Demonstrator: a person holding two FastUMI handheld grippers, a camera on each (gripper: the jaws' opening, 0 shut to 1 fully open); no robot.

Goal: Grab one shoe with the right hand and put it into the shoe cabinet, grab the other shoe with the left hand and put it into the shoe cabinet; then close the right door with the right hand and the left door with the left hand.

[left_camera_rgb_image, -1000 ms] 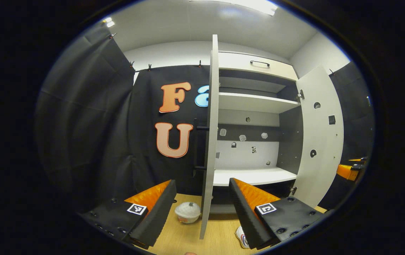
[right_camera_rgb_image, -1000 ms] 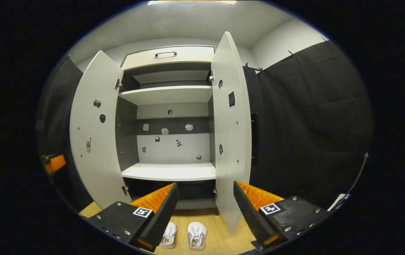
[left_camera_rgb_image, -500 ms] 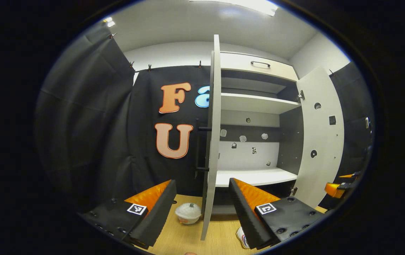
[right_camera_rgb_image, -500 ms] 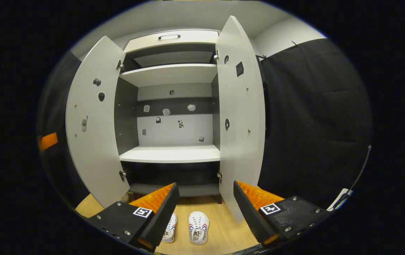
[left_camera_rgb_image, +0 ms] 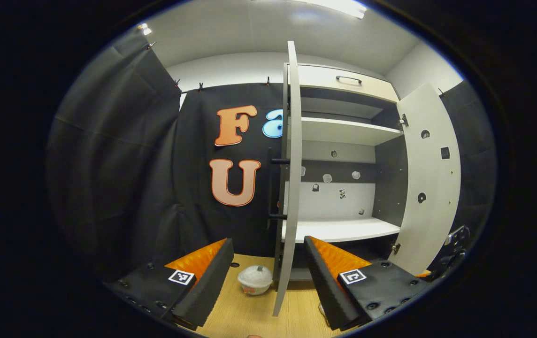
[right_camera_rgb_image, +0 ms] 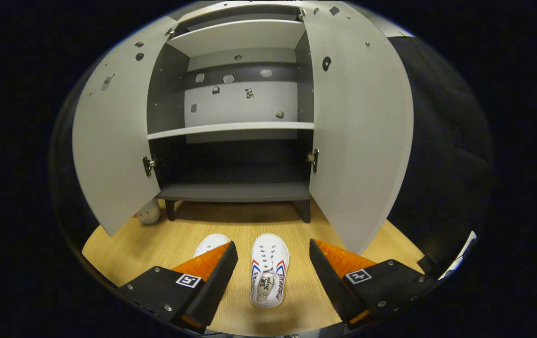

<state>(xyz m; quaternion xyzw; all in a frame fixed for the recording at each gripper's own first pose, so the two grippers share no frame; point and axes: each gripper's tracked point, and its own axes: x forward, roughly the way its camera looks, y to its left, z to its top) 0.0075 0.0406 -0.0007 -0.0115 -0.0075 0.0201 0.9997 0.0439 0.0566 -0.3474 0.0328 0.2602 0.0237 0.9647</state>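
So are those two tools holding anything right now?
No. Both the left tool and right tool are open and empty; the shoes lie on the floor.

The shoe cabinet (right_camera_rgb_image: 233,141) stands on the floor (right_camera_rgb_image: 156,244) with both doors swung open. In the right gripper view, the left door (right_camera_rgb_image: 109,141) hangs out on the cabinet's left side and the right door (right_camera_rgb_image: 362,136) on its right side. Inside the cabinet, one shelf (right_camera_rgb_image: 231,127) sits above the bottom board (right_camera_rgb_image: 235,191), and another shelf (right_camera_rgb_image: 235,35) sits higher up. Two shoes lie side by side on the floor in front of the cabinet, toes toward it. One shoe (right_camera_rgb_image: 268,270) lies on the right and the other shoe (right_camera_rgb_image: 210,244) just to its left. A small round pot (right_camera_rgb_image: 149,213) sits on the floor left of the cabinet, behind the left door.
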